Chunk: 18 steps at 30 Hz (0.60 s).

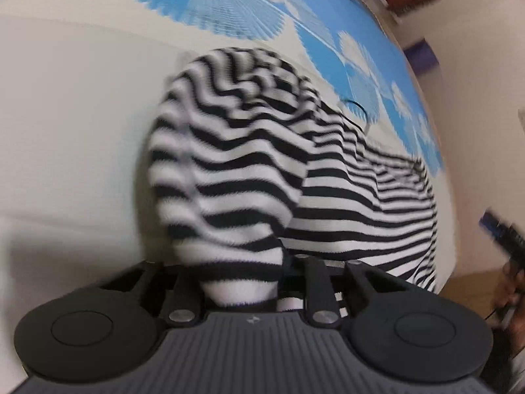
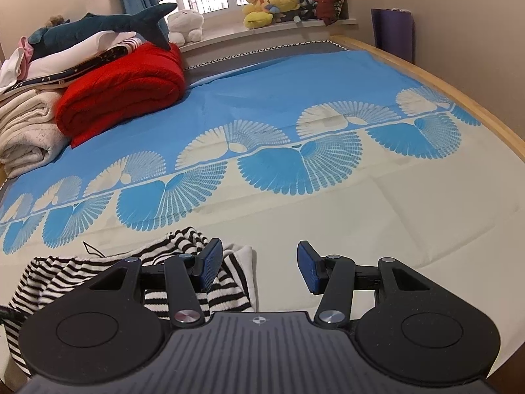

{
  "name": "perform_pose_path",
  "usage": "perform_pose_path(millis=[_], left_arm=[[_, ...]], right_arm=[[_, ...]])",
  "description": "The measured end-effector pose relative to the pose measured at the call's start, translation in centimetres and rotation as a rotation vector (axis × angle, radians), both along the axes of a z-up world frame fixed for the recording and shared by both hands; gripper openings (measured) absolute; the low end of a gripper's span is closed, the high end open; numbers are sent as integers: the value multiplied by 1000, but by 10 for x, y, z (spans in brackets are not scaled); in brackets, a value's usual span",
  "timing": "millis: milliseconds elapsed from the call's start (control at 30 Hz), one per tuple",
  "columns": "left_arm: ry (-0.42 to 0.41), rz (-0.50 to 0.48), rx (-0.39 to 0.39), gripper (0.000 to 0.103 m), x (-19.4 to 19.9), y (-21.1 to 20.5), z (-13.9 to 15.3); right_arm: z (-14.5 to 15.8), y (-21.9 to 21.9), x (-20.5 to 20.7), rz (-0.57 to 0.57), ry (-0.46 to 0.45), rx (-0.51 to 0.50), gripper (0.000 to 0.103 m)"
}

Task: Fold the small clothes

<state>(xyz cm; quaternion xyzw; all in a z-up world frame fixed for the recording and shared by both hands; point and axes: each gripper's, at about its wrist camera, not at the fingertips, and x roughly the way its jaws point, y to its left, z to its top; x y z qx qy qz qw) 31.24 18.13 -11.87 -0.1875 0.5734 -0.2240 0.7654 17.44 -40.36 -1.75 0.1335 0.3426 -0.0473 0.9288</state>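
The left tool (image 1: pixel 242 282) is gripping a bunched edge of the striped garment (image 1: pixel 262 170) — its fingers are buried in the fabric, closed on it — and the blur suggests it is carrying that edge across the garment. So the step in hand looks like a fold being drawn over, with the rest of the garment lying on the bed (image 2: pixel 410 216), on the cream part of the sheet near its front edge.

The right tool (image 2: pixel 259 271) is hovering above the bed with its blue pads (image 2: pixel 310 271) standing well apart, holding nothing; the garment is lying just beside and under its left finger.

The next move, I judge, calls for laying the lifted edge flat and square — then releasing.

Counting: one striped garment, two tools, one red blanket (image 2: pixel 124 88), one plush shark (image 2: pixel 108 24).
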Motion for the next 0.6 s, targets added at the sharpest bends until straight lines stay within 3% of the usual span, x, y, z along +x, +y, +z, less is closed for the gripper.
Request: perform_pose_path(millis=[167,367,467,600], left_arm=[[-66,-22,42,15,-5,-3,20],[-182,6,44,13,-28,6,68],[-166,29,112,13,-37,7,82],[-63,56,245,13,-43,-8,87]], right_arm=[[1,1,5,-17,-5,8,52],[6,8,5,-42,-29,57,52],[7,12,1,-36,-38,71,52],[9,14,-7,-17,-49,57,52]])
